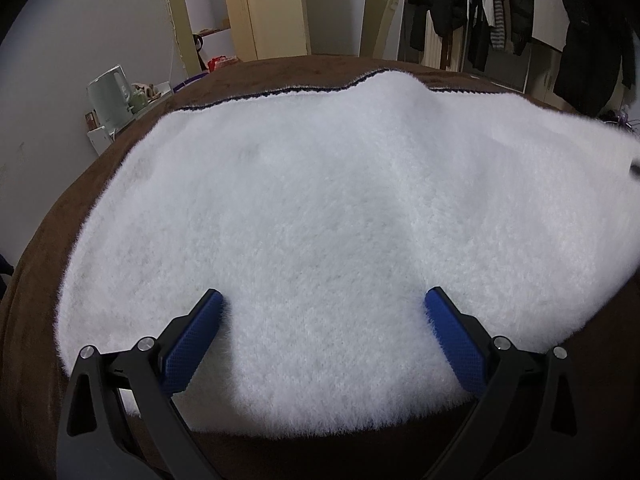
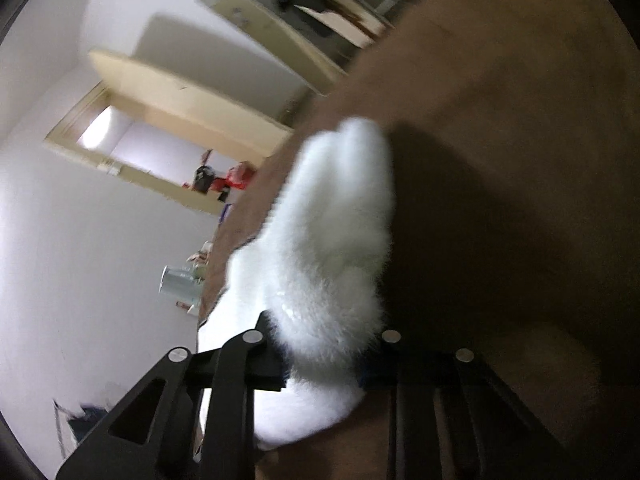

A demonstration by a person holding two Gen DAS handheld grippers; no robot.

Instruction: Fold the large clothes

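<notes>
A large fluffy white garment (image 1: 320, 208) with a thin dark trim along its far edge lies spread flat on a brown bed cover (image 1: 40, 280). My left gripper (image 1: 324, 300) is open, its blue pads (image 1: 200, 332) resting on the garment's near part, holding nothing. In the right wrist view, tilted and blurred, my right gripper (image 2: 324, 360) is shut on a bunched part of the white garment (image 2: 332, 232), which is lifted above the brown cover (image 2: 500, 160). The right pads are hidden by the fluff.
A pale green kettle (image 1: 110, 94) and small items stand on a low stand left of the bed. Wooden wardrobes (image 1: 264, 8) stand behind. Dark coats hang on a rack (image 1: 500, 12) at the back right.
</notes>
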